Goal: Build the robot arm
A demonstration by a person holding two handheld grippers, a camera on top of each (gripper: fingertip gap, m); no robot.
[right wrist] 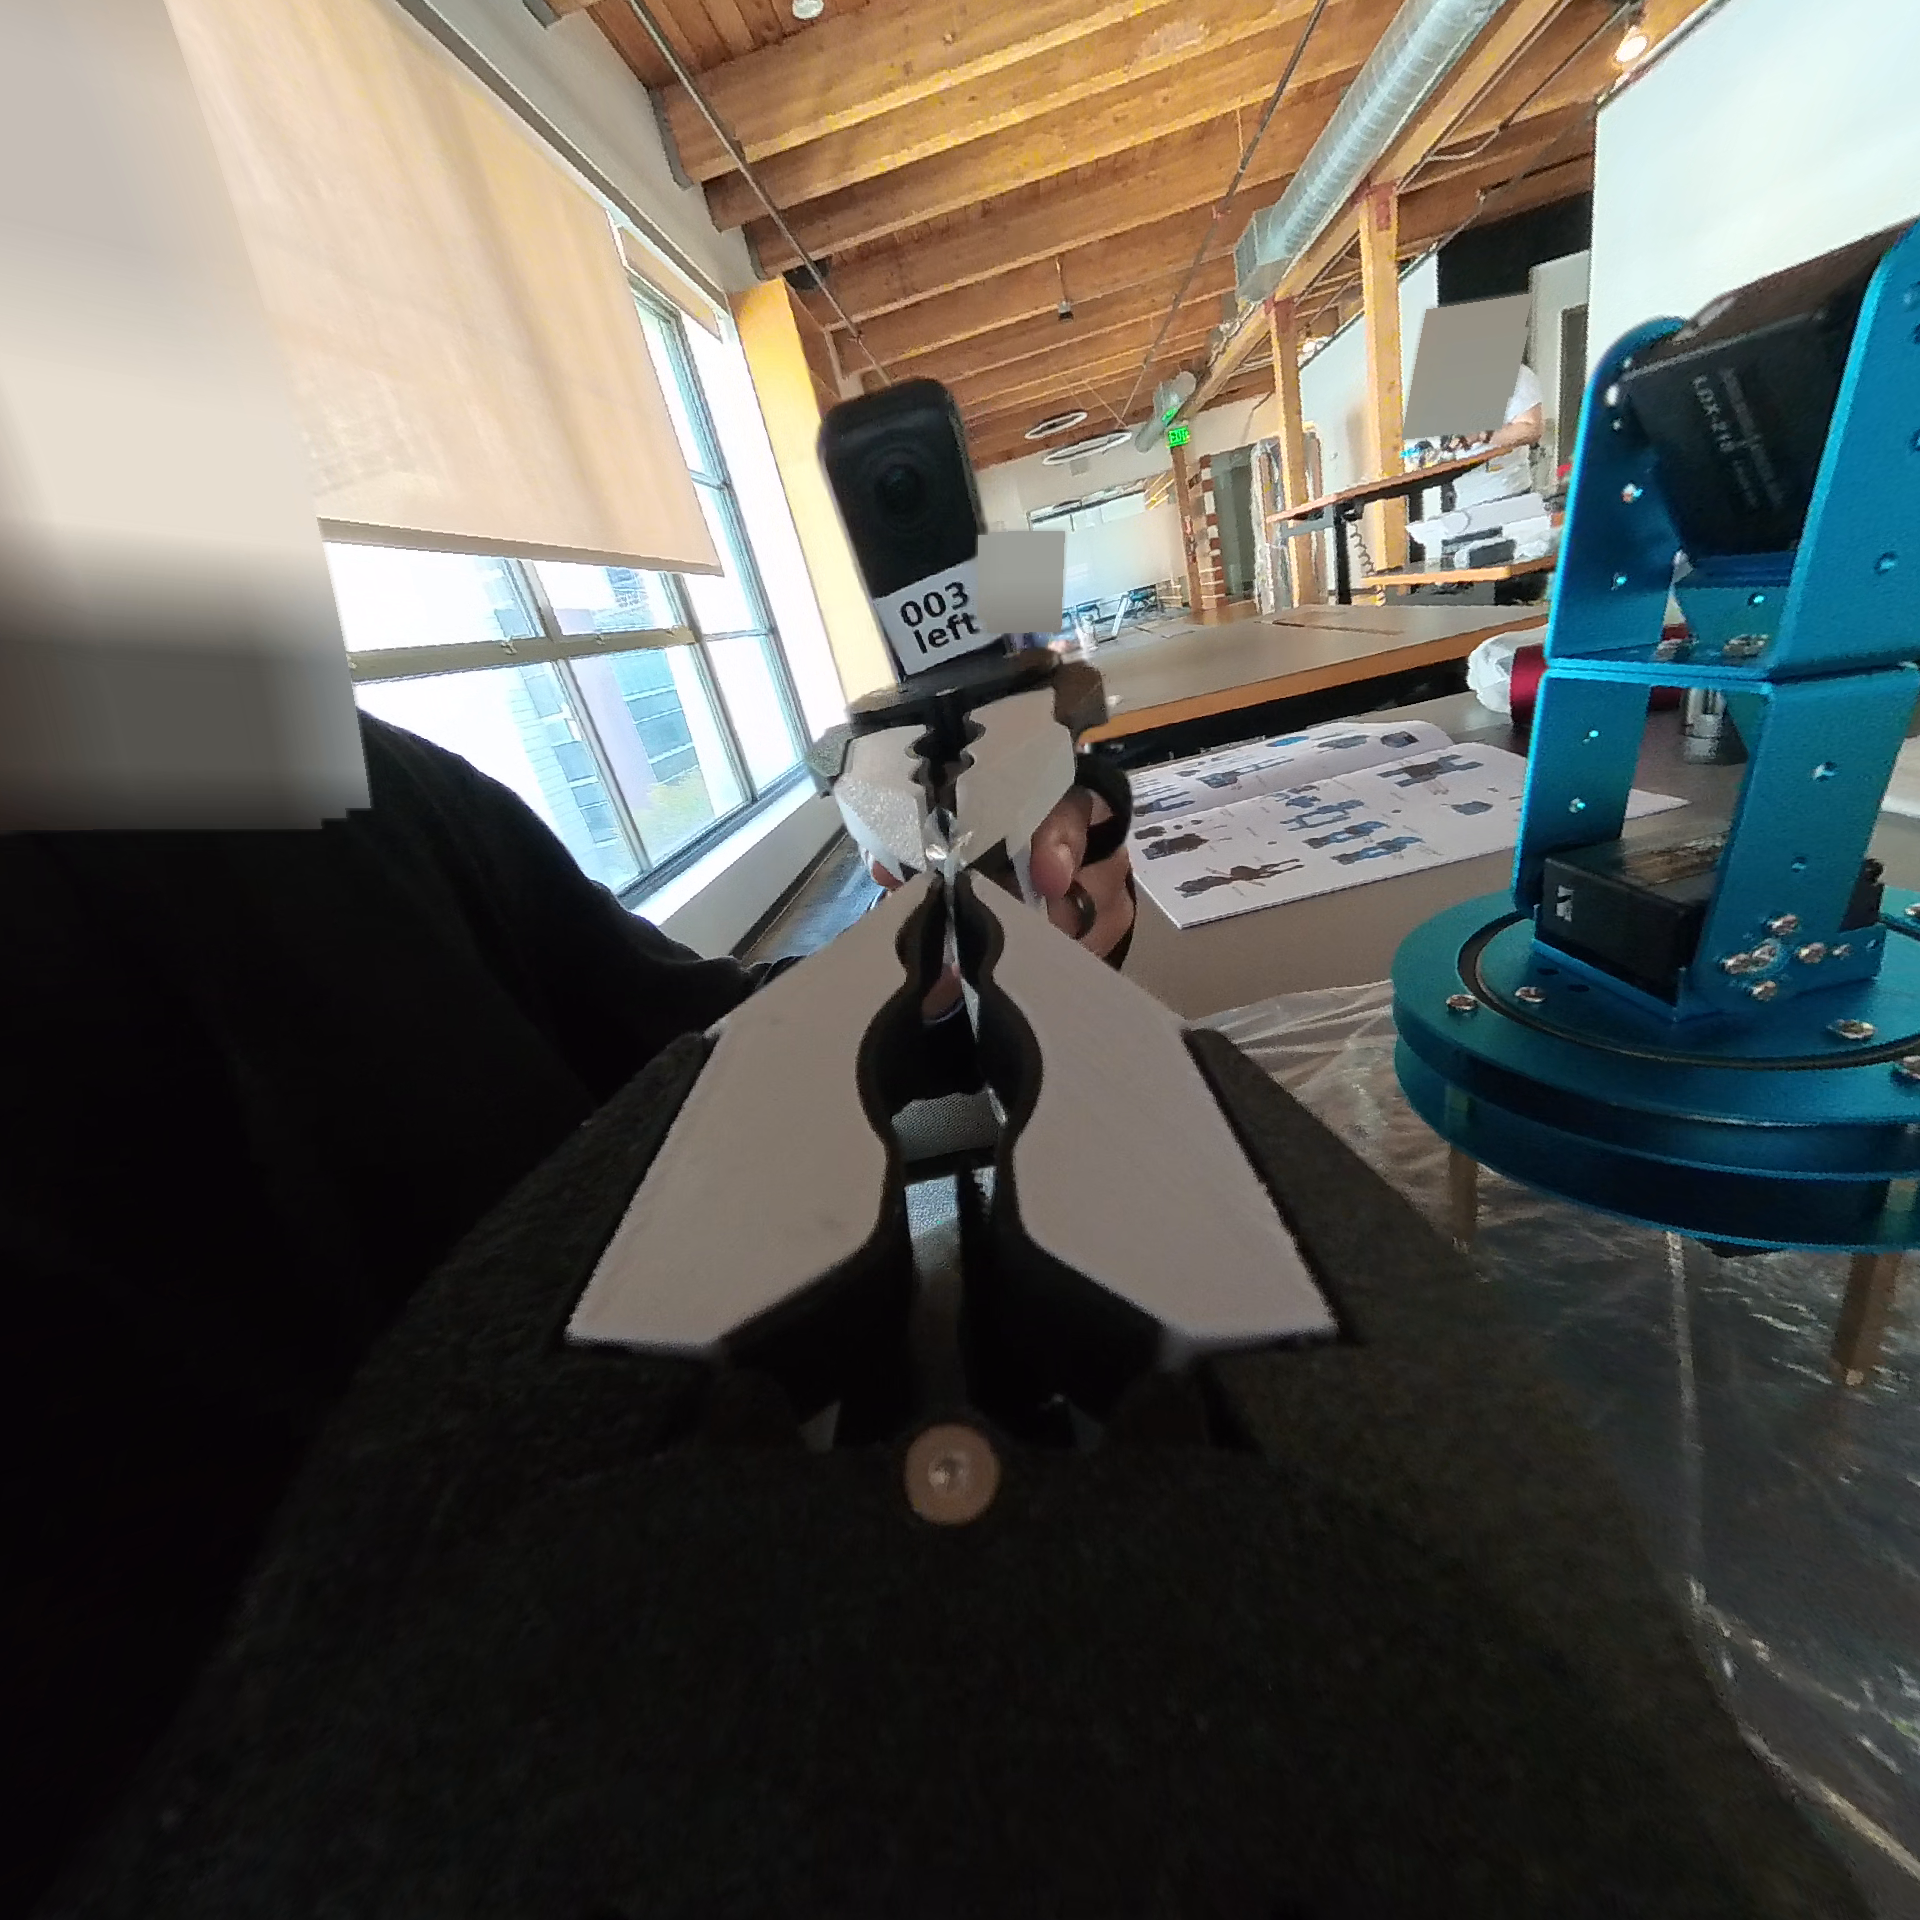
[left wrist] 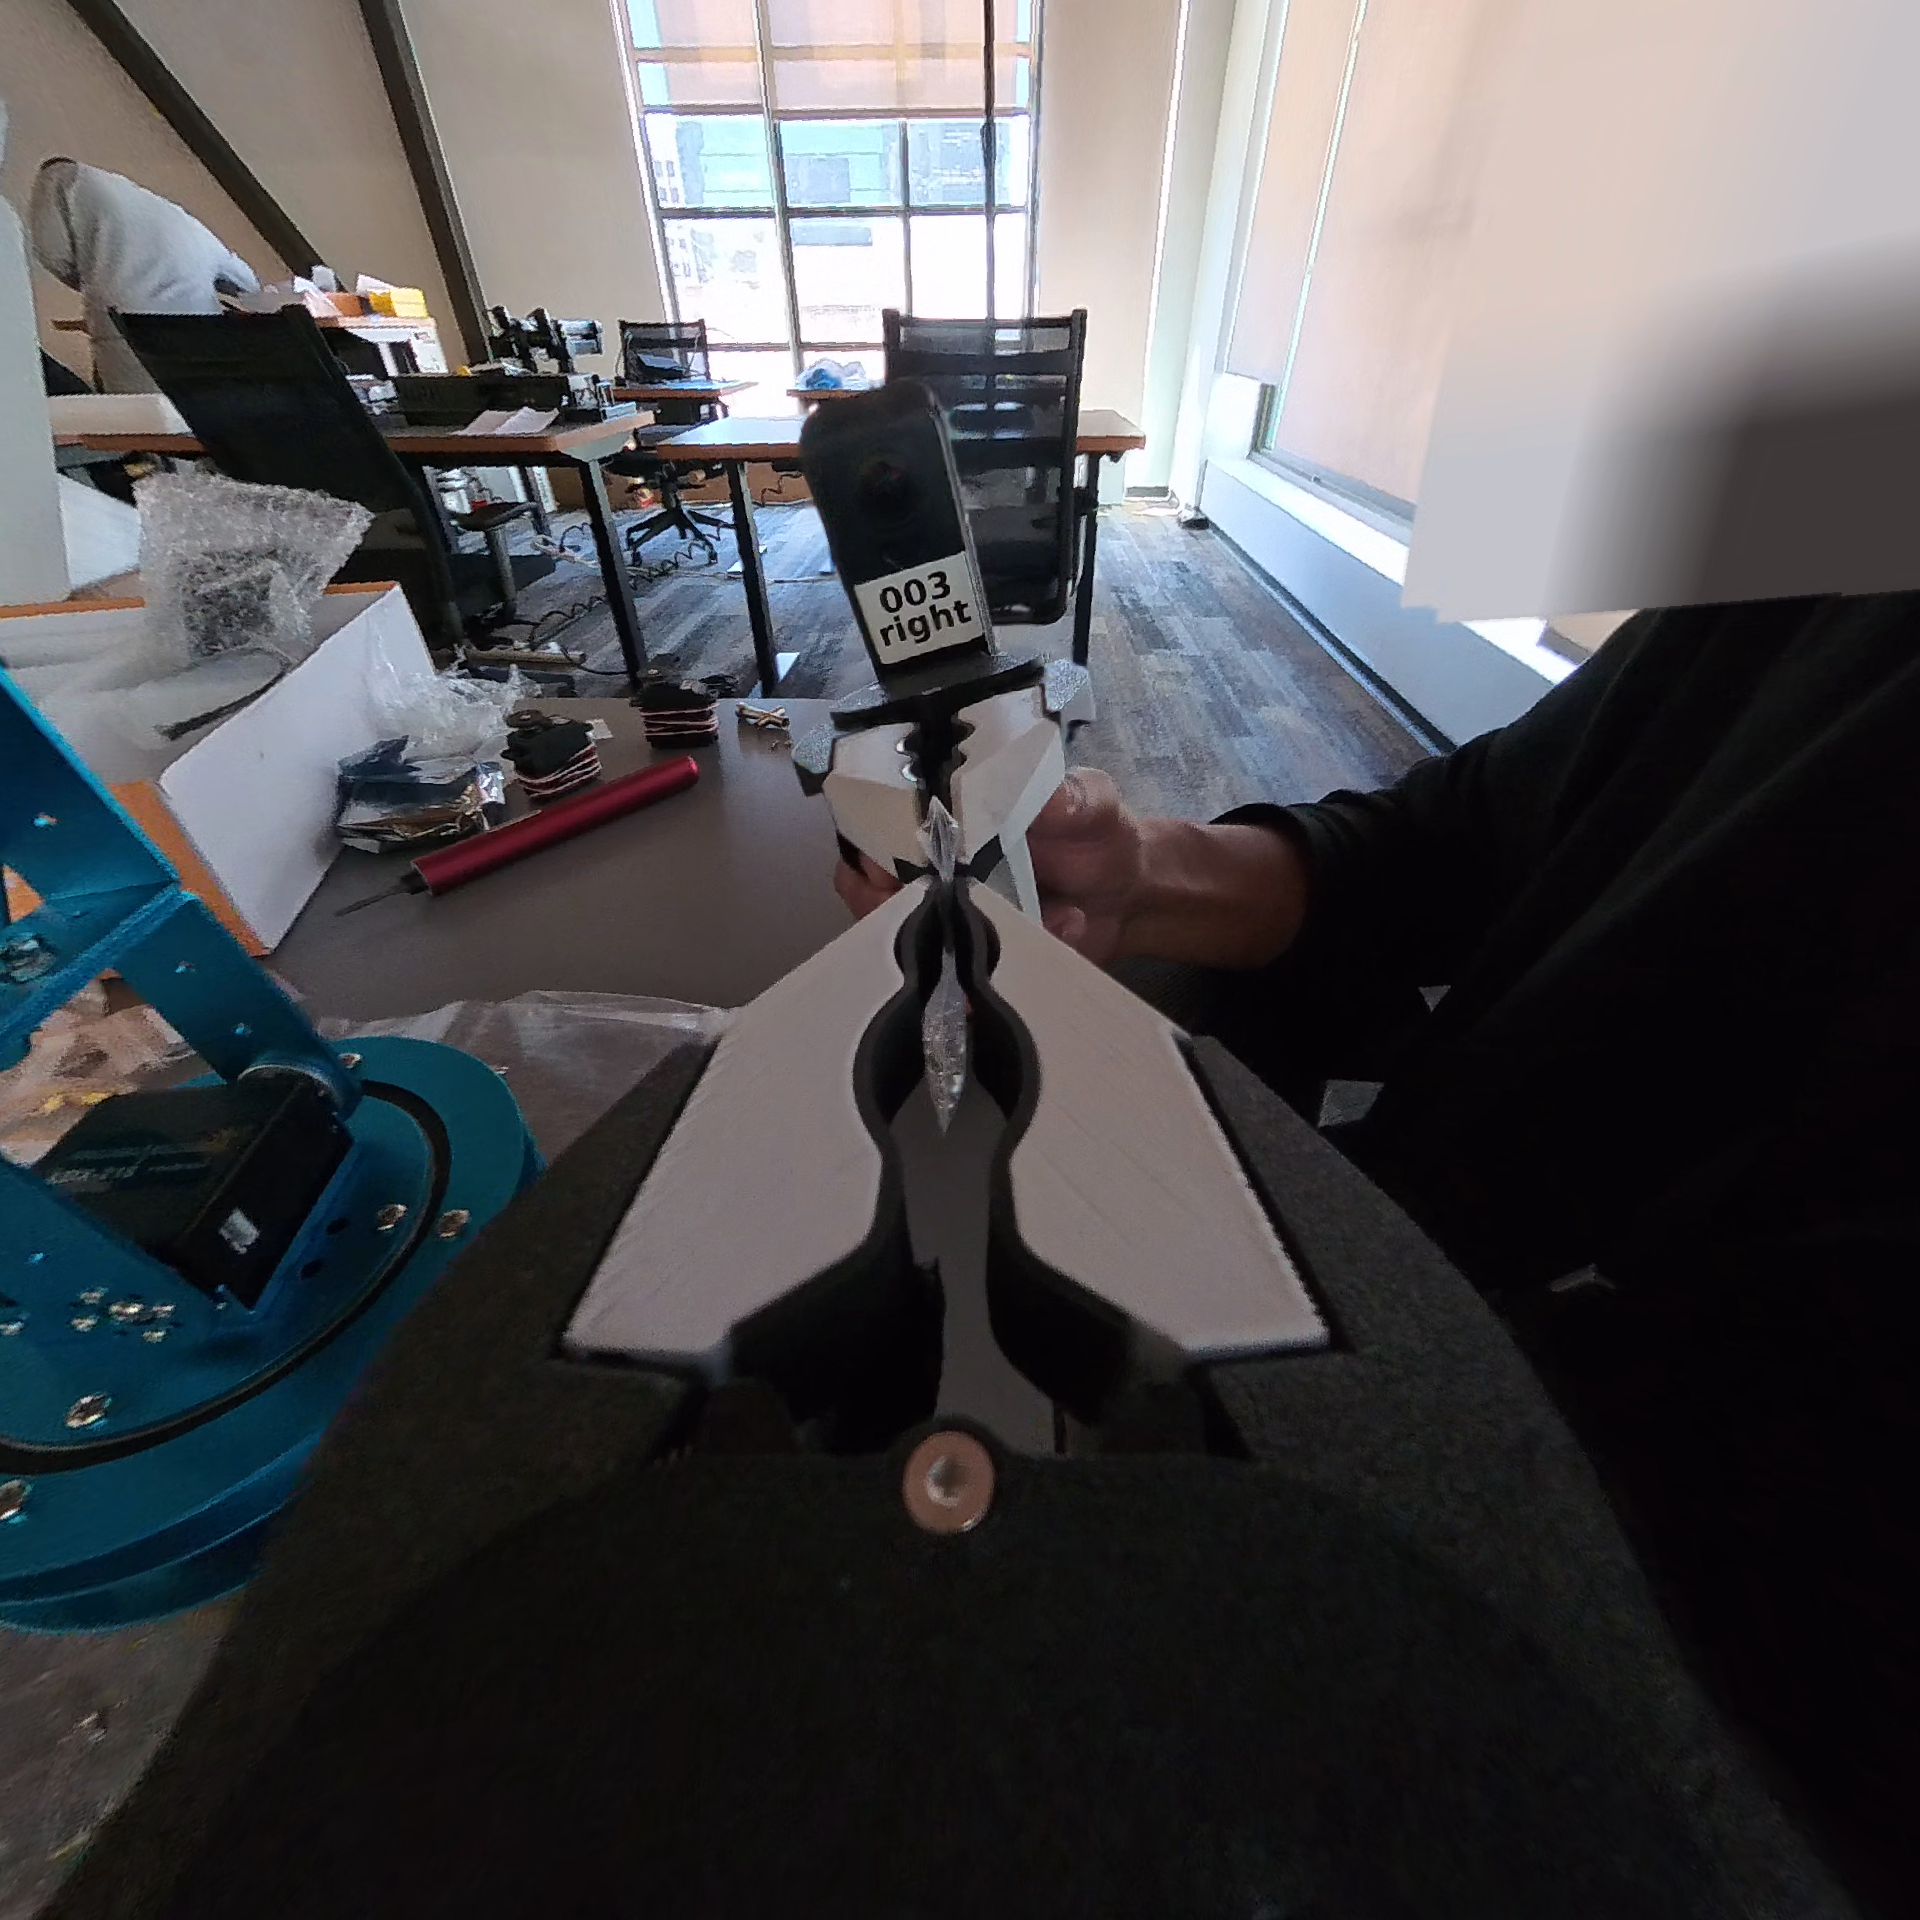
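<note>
Left wrist view: the left tongs (left wrist: 948,940), white-faced with black pads, are closed on a thin, crinkled strip of clear plastic film (left wrist: 948,1049). At twelve o'clock the right tongs (left wrist: 940,842) pinch the same strip's far end, tip to tip. The teal metal robot arm base (left wrist: 197,1247) sits at nine o'clock on the grey surface (left wrist: 623,914).

Right wrist view: the right tongs (right wrist: 948,914) are likewise clamped on the film (right wrist: 966,997), with the left tongs (right wrist: 935,831) opposite. Judged from this, any pull should run straight along the strip, with both grips firm.
</note>
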